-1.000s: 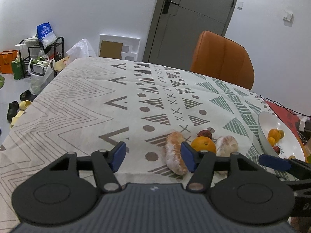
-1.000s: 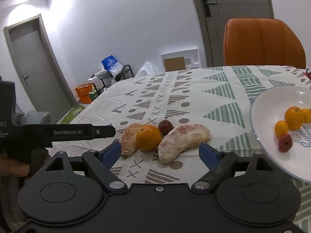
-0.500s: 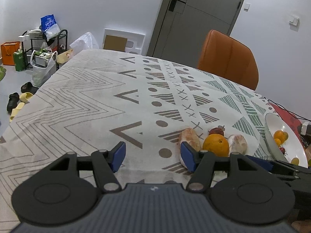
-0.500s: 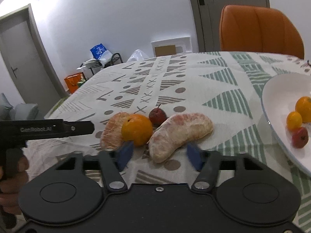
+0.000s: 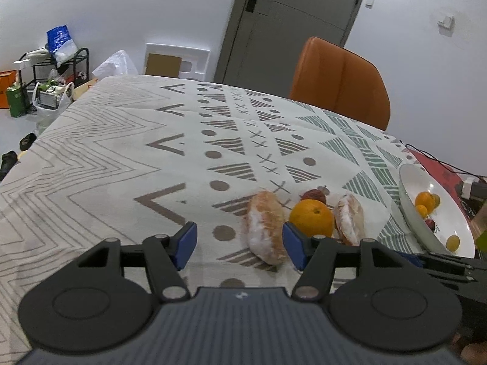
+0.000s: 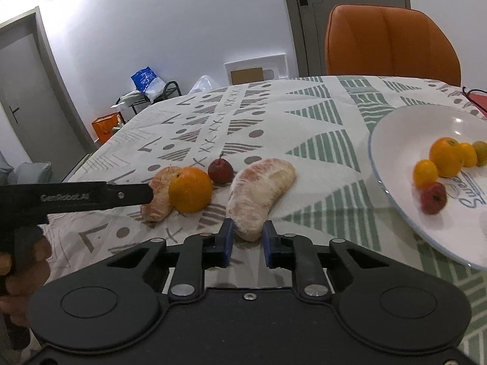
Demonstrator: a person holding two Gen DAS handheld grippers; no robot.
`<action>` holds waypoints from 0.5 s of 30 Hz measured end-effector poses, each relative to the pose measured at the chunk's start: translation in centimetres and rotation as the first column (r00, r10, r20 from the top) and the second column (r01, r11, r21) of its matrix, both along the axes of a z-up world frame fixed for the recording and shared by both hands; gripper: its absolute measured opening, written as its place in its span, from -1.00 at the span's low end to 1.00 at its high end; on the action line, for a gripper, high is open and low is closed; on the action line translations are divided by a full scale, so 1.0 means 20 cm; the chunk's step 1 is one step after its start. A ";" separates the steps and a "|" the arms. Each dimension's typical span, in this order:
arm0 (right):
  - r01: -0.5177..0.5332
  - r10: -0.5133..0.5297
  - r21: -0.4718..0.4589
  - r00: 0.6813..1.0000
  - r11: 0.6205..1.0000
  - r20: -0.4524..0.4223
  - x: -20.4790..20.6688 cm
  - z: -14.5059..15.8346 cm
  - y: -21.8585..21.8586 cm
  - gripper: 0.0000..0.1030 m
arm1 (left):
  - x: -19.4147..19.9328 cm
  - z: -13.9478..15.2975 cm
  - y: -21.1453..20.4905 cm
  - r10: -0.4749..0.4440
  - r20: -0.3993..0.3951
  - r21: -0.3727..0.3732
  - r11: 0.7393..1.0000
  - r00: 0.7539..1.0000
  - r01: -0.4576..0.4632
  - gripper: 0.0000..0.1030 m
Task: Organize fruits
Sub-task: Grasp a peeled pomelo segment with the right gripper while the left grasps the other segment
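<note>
On the patterned tablecloth lie two peeled pomelo segments, an orange and a small red fruit. My right gripper is shut on the near end of the right pomelo segment, which still rests on the cloth. In the left wrist view my left gripper is open, with the left pomelo segment just inside its right pad and the orange beyond it. One left finger reaches up to the left segment. The white plate at right holds several small fruits.
An orange chair stands at the table's far side, before a grey door. A red mat with cables lies past the plate. Bags and a rack sit on the floor at left. A hand holds the left gripper.
My right gripper has moved in and narrowed its fingers onto the near end of the right pomelo segment. The left gripper stayed open and drifted slightly towards the fruit.
</note>
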State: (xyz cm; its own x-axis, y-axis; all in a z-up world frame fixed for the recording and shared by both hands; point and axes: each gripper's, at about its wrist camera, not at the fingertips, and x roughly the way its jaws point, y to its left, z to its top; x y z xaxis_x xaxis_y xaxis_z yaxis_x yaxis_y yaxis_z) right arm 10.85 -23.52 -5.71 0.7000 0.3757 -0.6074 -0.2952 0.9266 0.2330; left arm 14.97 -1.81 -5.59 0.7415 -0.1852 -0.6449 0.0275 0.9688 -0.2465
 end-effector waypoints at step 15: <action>-0.006 0.006 0.013 1.000 1.000 0.013 0.02 0.02 -0.01 -0.43 | 0.06 -0.04 -0.10 -0.026 0.010 0.052 0.998 1.000 0.025 -0.08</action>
State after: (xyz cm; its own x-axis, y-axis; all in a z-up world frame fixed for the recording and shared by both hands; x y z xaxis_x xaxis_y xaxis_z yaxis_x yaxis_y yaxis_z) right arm 11.26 -23.66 -5.33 0.7053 0.3877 -0.5935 -0.3041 0.9217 0.2408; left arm 16.18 -3.74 -6.37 0.7441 -0.1709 -0.6458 0.0549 0.9791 -0.1958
